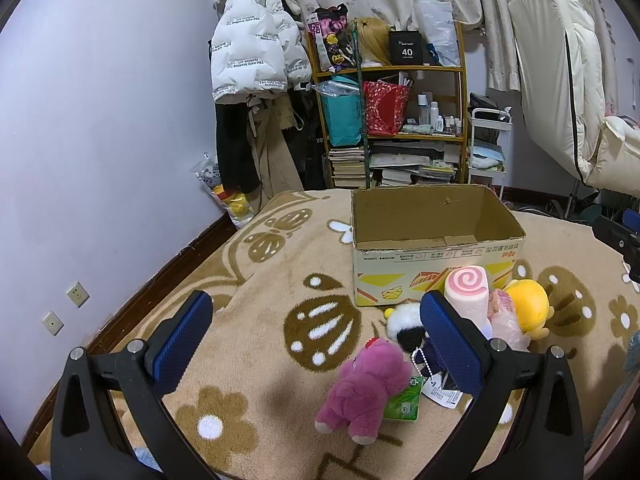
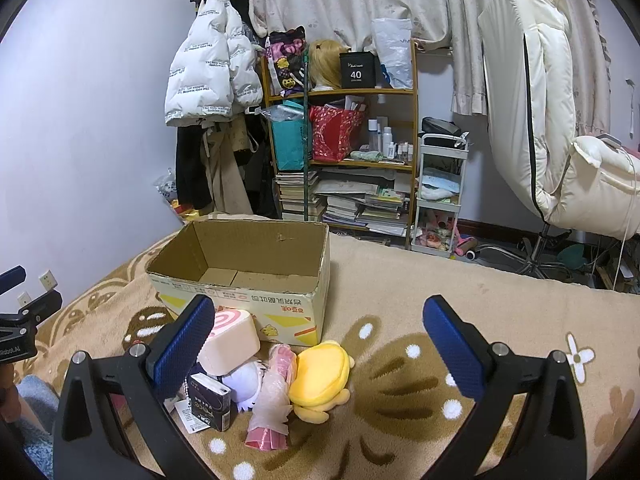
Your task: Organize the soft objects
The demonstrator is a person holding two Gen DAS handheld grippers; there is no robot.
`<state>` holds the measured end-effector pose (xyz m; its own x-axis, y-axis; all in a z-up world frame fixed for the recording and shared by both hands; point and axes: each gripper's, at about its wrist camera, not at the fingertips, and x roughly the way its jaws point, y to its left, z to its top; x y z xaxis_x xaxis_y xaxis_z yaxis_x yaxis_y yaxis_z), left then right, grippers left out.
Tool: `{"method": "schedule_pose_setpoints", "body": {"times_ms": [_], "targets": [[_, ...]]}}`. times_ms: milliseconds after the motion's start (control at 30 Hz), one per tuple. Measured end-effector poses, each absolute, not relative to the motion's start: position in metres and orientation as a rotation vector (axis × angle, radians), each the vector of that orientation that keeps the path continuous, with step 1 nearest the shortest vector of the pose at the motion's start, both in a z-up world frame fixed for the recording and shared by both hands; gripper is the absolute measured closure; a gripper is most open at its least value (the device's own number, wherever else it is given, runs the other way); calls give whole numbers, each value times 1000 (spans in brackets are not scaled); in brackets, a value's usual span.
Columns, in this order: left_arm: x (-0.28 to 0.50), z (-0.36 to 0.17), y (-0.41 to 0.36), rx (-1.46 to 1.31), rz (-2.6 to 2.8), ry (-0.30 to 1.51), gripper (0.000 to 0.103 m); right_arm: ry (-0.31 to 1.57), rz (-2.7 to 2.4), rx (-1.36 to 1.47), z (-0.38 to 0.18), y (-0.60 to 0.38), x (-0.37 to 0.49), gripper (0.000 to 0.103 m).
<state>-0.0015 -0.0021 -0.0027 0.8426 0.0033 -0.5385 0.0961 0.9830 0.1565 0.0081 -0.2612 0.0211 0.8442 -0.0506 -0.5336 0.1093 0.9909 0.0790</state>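
Note:
An empty cardboard box (image 1: 436,256) (image 2: 240,276) stands on the beige patterned blanket (image 1: 260,288). In front of it lies a heap of toys: a pink swirl-roll cushion (image 1: 468,290) (image 2: 230,338), a yellow plush (image 1: 528,306) (image 2: 320,374), a panda plush (image 1: 402,322), a purple plush bear (image 1: 366,390), a pink wrapped doll (image 2: 272,396) and a small dark box (image 2: 210,402). My left gripper (image 1: 316,332) hovers open just above and left of the purple bear. My right gripper (image 2: 320,338) hangs open over the yellow plush. Neither holds anything.
A green packet (image 1: 404,404) lies under the purple bear, with a paper tag (image 1: 442,392) beside it. Behind the bed stand a cluttered wooden shelf (image 2: 344,152), a white cart (image 2: 440,196), hanging coats (image 1: 256,52) and a cream chair (image 2: 560,128). The left wall (image 1: 100,140) is close.

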Motion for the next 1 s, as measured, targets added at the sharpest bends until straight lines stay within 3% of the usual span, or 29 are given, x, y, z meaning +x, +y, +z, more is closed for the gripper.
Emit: {"method": "schedule_pose_setpoints", "body": {"times_ms": [1000], "targets": [[2, -3, 8, 175, -40, 574, 1, 562, -85, 106, 20, -261, 9, 0]]}}
